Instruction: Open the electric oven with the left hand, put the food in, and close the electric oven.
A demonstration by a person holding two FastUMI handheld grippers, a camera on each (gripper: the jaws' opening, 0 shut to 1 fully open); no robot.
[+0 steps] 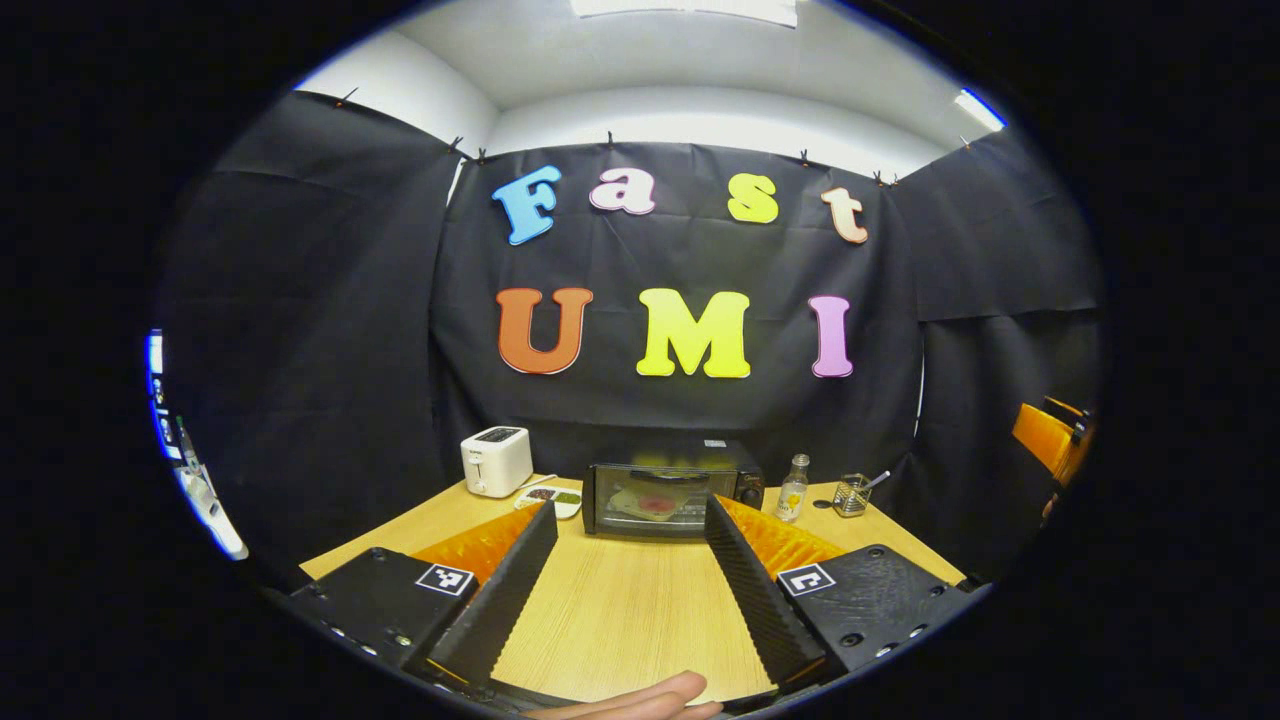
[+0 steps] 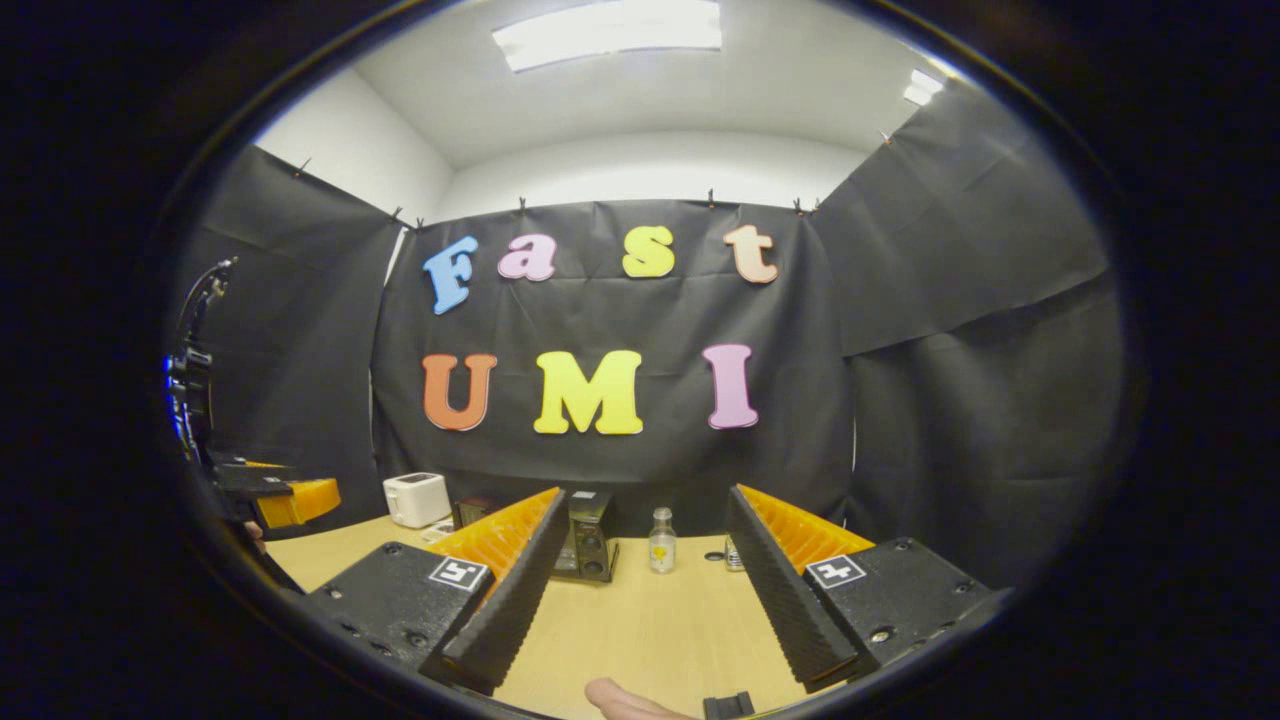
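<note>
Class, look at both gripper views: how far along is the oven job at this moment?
Nothing looks done yet. The electric oven stands at the back of the table with its door shut; a dish shows dimly through the glass. The left gripper and right gripper are both open, apart from the oven and holding nothing. Opening, loading and closing all remain.

In the left gripper view, the left gripper (image 1: 630,520) has two long wedge-shaped fingers (image 1: 505,595) with a fine ribbed inner face. Each finger sits on a flat black block (image 1: 375,600) with rounded corners, small screws along the edge and one square black-and-white marker (image 1: 445,579) on top. Behind the fingers there are ribbed orange parts (image 1: 480,545). A bare fingertip (image 1: 640,700) shows at the bottom edge. In the right gripper view, the right gripper (image 2: 645,515) has the same build: ribbed fingers (image 2: 510,600), black blocks (image 2: 900,590) with screws, a marker (image 2: 836,571), and a fingertip (image 2: 625,700) below.
</note>
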